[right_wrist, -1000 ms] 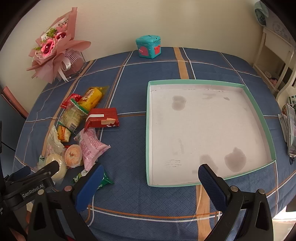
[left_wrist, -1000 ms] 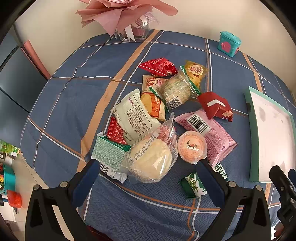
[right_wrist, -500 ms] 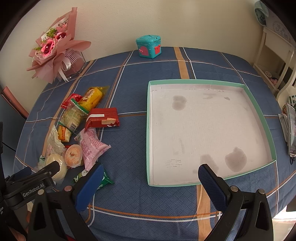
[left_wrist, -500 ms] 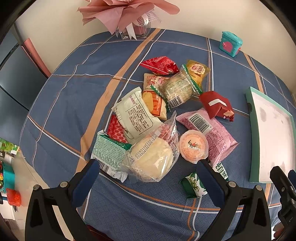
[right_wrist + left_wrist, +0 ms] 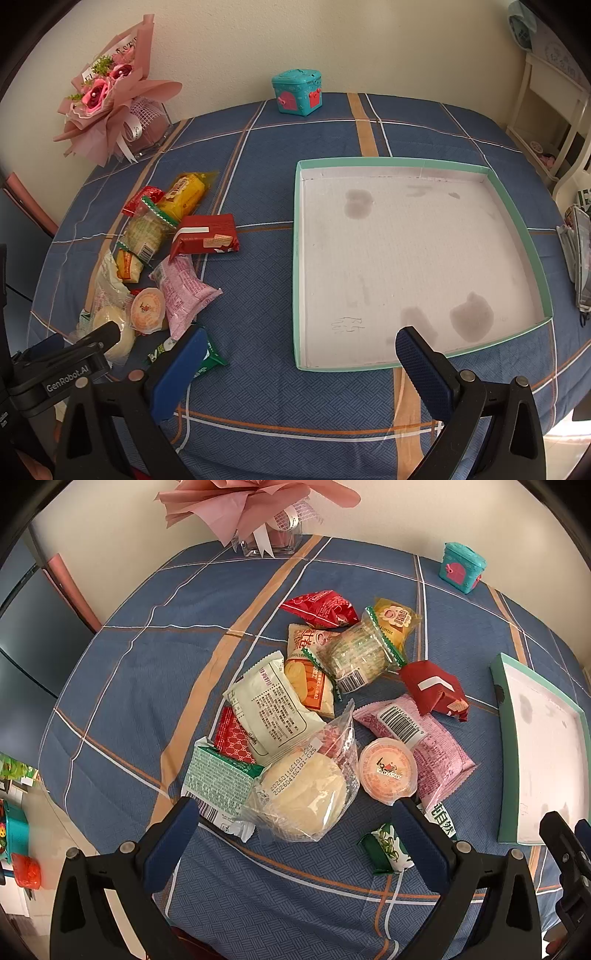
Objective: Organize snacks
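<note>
Both grippers hung with their jaws spread and nothing between them. The left gripper [image 5: 295, 812] hovered over the snack pile near the table's left edge, its fingers straddling the clear-wrapped round bun [image 5: 301, 799]. The right gripper [image 5: 301, 345] was poised over the near rim of the teal-edged tray [image 5: 406, 161], which lay empty toward the table's right side, well apart from the pile.

The step in hand looked like a first pick. The bun sat on top at the near end, overlapping the green barcode packet [image 5: 218, 781], so it seemed the sensible choice. A pinch across the bun's body rather than its loose film would probably keep it from slipping or dragging neighbours. The orange jelly cup [image 5: 388, 771], just beside it and resting on the pink wrapper [image 5: 428, 738], could roll if nudged.

Little writing was legible: date codes on the bun's film, barcodes on several packets, and "GenRobot.AI" on the left gripper's body in the right wrist view.
</note>
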Action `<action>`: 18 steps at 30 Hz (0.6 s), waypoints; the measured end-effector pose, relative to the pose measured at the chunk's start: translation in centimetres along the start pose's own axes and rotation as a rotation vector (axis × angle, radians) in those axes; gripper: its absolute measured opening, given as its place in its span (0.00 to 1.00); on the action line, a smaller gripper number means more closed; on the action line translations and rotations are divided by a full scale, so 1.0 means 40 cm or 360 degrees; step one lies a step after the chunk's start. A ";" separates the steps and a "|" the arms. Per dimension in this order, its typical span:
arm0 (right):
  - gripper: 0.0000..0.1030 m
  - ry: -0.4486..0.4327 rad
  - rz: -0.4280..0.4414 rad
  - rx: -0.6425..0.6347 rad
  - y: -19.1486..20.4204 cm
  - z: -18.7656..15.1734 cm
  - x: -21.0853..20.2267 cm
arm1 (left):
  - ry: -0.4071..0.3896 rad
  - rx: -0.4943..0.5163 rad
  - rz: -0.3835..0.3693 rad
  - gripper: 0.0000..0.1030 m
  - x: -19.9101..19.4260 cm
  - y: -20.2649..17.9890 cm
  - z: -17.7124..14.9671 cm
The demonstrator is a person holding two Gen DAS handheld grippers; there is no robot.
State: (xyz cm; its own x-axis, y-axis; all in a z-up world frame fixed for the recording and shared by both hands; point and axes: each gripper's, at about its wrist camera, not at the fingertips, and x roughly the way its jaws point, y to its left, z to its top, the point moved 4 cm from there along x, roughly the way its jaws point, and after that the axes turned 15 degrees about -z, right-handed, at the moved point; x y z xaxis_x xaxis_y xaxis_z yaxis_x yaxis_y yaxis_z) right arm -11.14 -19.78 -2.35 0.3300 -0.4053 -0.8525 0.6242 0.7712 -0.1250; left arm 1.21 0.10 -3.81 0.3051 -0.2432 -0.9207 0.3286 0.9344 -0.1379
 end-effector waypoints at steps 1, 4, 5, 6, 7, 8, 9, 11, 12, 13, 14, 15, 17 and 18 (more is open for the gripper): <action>1.00 0.0000 0.0000 0.0000 -0.002 0.000 0.001 | -0.0004 0.0000 -0.0003 1.00 0.002 0.001 -0.001; 1.00 -0.0001 0.0000 0.0000 -0.002 0.001 0.002 | -0.0011 -0.0002 -0.0009 1.00 0.007 0.003 -0.003; 1.00 -0.0001 0.0001 0.0000 -0.002 0.001 0.002 | -0.0012 -0.0003 -0.0011 1.00 0.008 0.004 -0.003; 1.00 0.0000 0.0001 -0.0001 -0.001 0.001 0.001 | -0.0013 -0.0004 -0.0013 1.00 0.009 0.005 -0.002; 1.00 -0.0001 0.0002 0.0000 -0.003 0.001 0.002 | -0.0012 -0.0003 -0.0012 1.00 0.010 0.005 -0.003; 1.00 0.0000 0.0002 0.0000 -0.003 0.001 0.002 | -0.0012 -0.0002 -0.0012 1.00 0.010 0.004 -0.003; 1.00 -0.0002 0.0002 -0.0001 -0.004 0.002 0.003 | -0.0010 -0.0002 -0.0012 1.00 0.011 0.004 -0.003; 1.00 -0.0001 0.0001 -0.0002 -0.003 0.002 0.002 | -0.0007 -0.0004 -0.0017 1.00 0.012 0.004 -0.003; 1.00 -0.0001 0.0001 -0.0003 -0.001 0.001 0.001 | -0.0004 -0.0007 -0.0022 1.00 0.012 0.004 -0.002; 1.00 -0.0001 0.0001 -0.0004 0.001 -0.001 0.001 | -0.0004 -0.0007 -0.0023 1.00 0.013 0.003 -0.003; 1.00 -0.0001 0.0002 -0.0004 0.000 0.000 0.001 | -0.0004 -0.0007 -0.0021 1.00 0.013 0.003 -0.003; 1.00 -0.0001 0.0002 -0.0004 0.000 0.000 0.001 | -0.0005 -0.0008 -0.0019 1.00 0.012 0.003 -0.002; 1.00 0.0002 0.0006 -0.0005 0.005 -0.001 0.004 | -0.0010 -0.0026 -0.0040 1.00 0.011 0.007 -0.002; 1.00 0.0006 0.0012 -0.0009 0.008 -0.001 0.004 | -0.0022 -0.0050 -0.0057 1.00 0.007 0.015 0.000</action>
State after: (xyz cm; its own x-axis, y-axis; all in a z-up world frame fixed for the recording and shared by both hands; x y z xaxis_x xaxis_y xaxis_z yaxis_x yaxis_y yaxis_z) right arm -10.92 -19.57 -2.57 0.3320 -0.3978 -0.8553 0.6176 0.7770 -0.1217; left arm 1.48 0.58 -4.17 0.3060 -0.2799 -0.9100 0.3114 0.9327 -0.1822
